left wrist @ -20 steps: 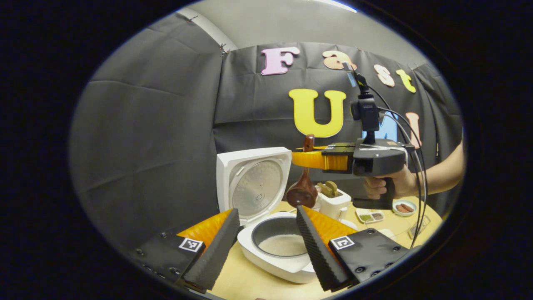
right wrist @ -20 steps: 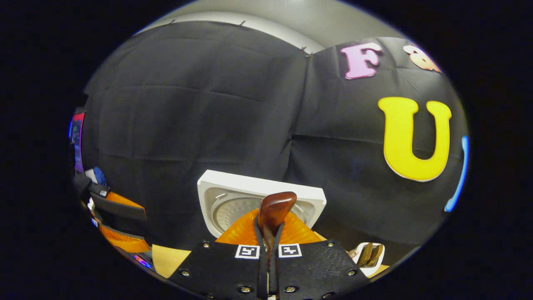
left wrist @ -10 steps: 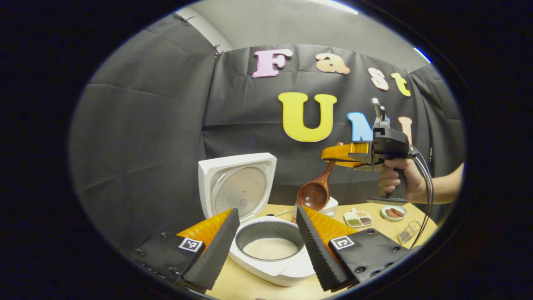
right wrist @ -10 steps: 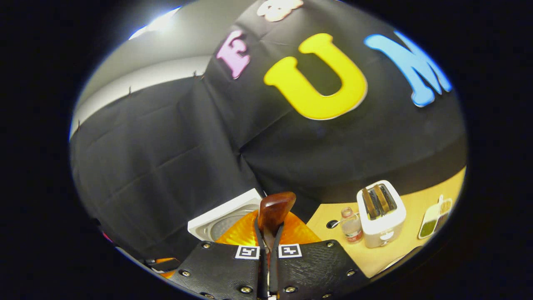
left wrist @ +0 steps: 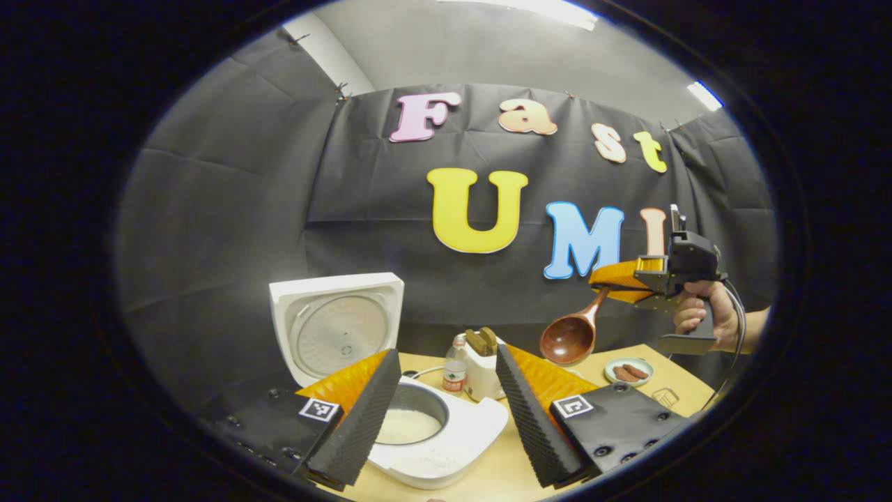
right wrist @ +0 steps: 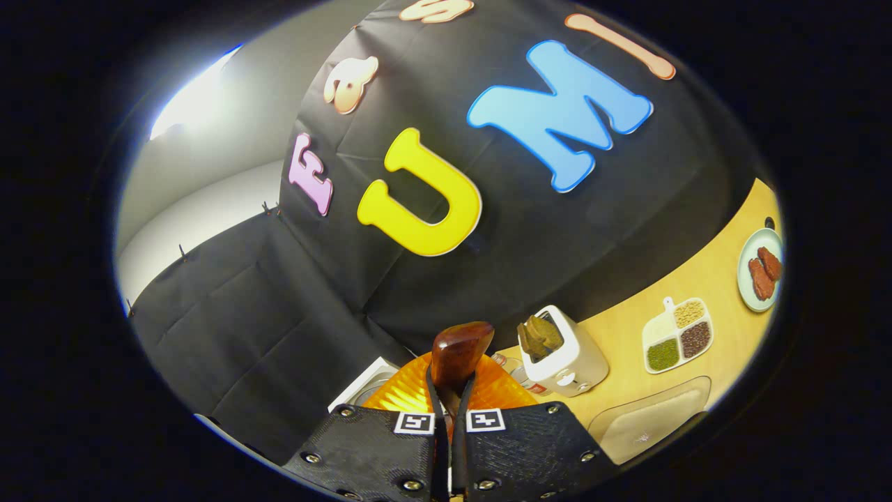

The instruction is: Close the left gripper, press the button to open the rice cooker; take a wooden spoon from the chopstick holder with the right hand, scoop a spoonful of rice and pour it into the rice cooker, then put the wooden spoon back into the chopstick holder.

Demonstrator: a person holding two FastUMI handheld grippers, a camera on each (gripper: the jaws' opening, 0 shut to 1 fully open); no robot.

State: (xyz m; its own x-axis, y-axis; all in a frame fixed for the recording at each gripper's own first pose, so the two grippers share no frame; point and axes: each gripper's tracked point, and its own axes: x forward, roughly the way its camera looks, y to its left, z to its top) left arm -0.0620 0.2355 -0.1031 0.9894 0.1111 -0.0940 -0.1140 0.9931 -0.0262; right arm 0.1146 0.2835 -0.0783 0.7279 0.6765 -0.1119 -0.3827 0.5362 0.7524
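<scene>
In the left gripper view the white rice cooker [left wrist: 446,446] stands low and left of centre. Its lid [left wrist: 336,333] is raised and white rice [left wrist: 403,426] lies in the pot. My left gripper [left wrist: 446,408] hangs open just in front of the cooker, holding nothing. Far to the right, a hand holds my right gripper [left wrist: 614,280] in the air, shut on the handle of the wooden spoon [left wrist: 571,339], whose bowl hangs down to the left. In the right gripper view the right gripper [right wrist: 450,399] clamps the spoon, and the spoon's handle end [right wrist: 458,351] sticks up between the fingers.
On the wooden table [right wrist: 627,376] stand a white toaster [right wrist: 563,357], a small bottle [left wrist: 454,369], a divided dish of grains [right wrist: 674,335], a plate of sausages [right wrist: 759,268] and a shallow pale tray [right wrist: 648,420]. A corner of the cooker lid [right wrist: 359,392] shows beside the right gripper's fingers.
The right gripper has carried the spoon rightward, away from above the cooker, and has tilted. The cooker has slid left in the left gripper view. Both grippers keep their state.
</scene>
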